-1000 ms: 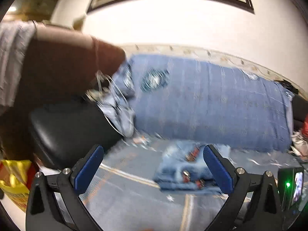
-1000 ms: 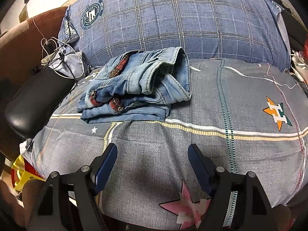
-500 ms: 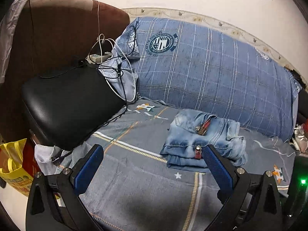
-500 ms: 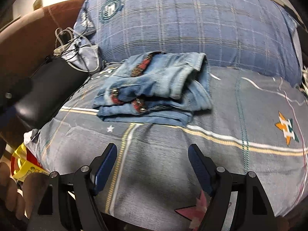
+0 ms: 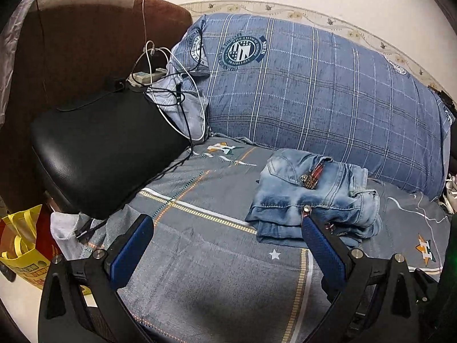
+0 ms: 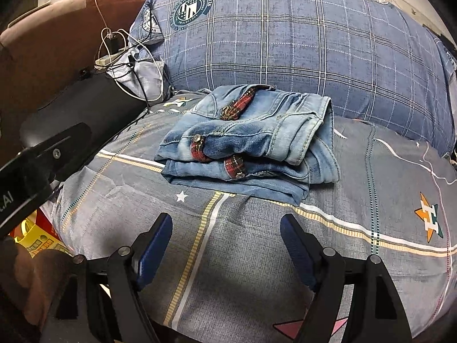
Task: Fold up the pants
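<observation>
Pants (image 6: 245, 145) lie folded below pillow (image 6: 285, 28) crest reading "STARS".

Each hand-held gripper is a black frame of angled struts, left (image 5: 225, 230) and right (image 6: 227, 230) alike; the two fingers carry textured blue pads (image 5: 130, 253); round silver screws (image 5: 98, 253) sit at the joints; in the right view, the other unit's black body (image 6: 34, 165) shows a screw and white lettering.
</observation>
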